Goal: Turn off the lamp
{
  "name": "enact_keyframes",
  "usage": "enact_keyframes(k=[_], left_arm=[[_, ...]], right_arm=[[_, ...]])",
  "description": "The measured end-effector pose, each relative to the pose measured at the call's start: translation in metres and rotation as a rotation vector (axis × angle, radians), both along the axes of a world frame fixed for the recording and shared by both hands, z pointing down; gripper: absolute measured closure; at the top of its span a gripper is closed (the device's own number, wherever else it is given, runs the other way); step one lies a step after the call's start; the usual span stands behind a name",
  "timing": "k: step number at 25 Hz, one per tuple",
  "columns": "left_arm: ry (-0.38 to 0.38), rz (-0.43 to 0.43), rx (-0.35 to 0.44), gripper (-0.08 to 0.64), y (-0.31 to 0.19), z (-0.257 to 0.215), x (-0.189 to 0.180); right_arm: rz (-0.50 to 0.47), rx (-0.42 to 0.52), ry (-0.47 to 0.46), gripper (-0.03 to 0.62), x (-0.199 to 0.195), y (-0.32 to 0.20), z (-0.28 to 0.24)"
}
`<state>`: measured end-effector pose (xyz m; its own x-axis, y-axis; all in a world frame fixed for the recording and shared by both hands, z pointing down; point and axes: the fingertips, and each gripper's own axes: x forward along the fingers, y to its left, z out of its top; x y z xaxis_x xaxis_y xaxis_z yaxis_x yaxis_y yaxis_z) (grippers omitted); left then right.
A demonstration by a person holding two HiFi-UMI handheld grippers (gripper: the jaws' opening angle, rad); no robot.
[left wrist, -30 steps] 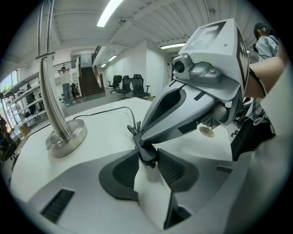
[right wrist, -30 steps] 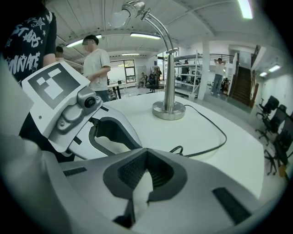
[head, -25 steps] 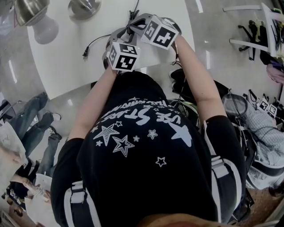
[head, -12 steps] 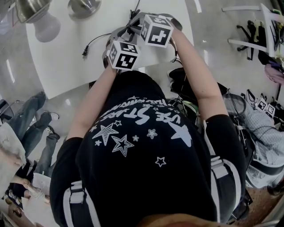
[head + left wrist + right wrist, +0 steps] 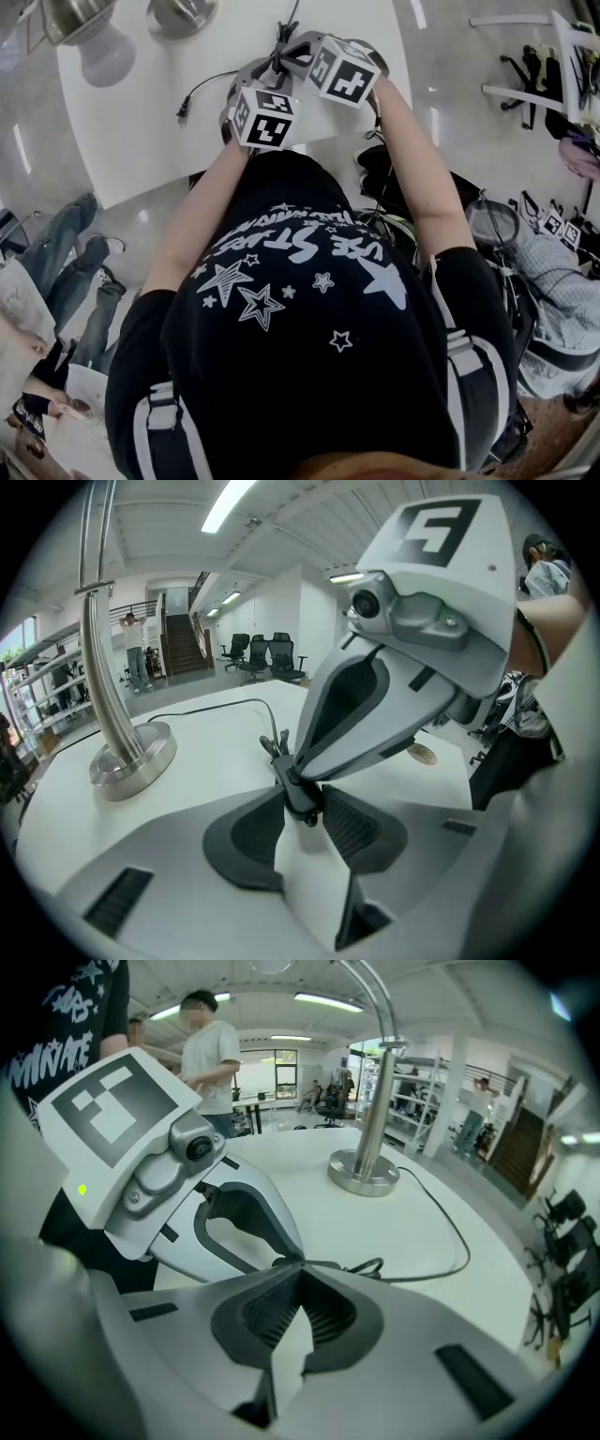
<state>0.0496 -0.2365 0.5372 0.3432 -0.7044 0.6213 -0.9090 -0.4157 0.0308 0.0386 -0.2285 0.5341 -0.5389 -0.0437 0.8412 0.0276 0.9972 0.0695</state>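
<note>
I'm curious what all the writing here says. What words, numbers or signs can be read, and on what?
"USE STAR...": black T-shirt, big letters; the end is unclear.
"MINATE": same T-shirt's smaller line, cut off, right gripper view.
Each marker cube: black-and-white squares only, no words.
Round sticker on the table: too small to read.

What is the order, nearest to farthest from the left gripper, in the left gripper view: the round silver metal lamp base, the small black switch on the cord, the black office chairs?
1. The small black switch on the cord: centre, right between the jaws.
2. The round silver metal lamp base: off to the left, mid-distance.
3. The black office chairs: far background, centre-left.
</note>
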Motion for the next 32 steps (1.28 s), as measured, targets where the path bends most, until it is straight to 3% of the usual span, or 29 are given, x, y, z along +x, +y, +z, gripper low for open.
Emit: enact_keyframes(k=[9, 15, 21, 27, 32], left_arm=[[0.014, -0.021, -0.001, 0.417, -0.001, 0.000, -0.001], [0.048, -0.033, -0.042, 0.417, 0.005, 0.001, -0.002], [0.066, -0.062, -0.027, 0.416, 0.010, -0.009, -0.009], [0.039, -0.065, -0.045, 0.414, 0.030, -0.013, -0.022], [0.049, -0.093, -0.010, 0.414, 0.042, -0.031, -0.042]], right_arm=[[0.280, -0.127, -0.231, 0.589, 0.024, -0.005, -0.019], [0.390, -0.217, -0.386, 0.589, 0.034, -0.001, -0.038], [0.489, -0.317, -0.538, 0.589, 0.042, 0.000, -0.052], [0.574, -0.312, -0.603, 0.589, 0.054, -0.002, -0.060], [0.624, -0.297, -0.643, 0.589, 0.055, 0.007, -0.072]])
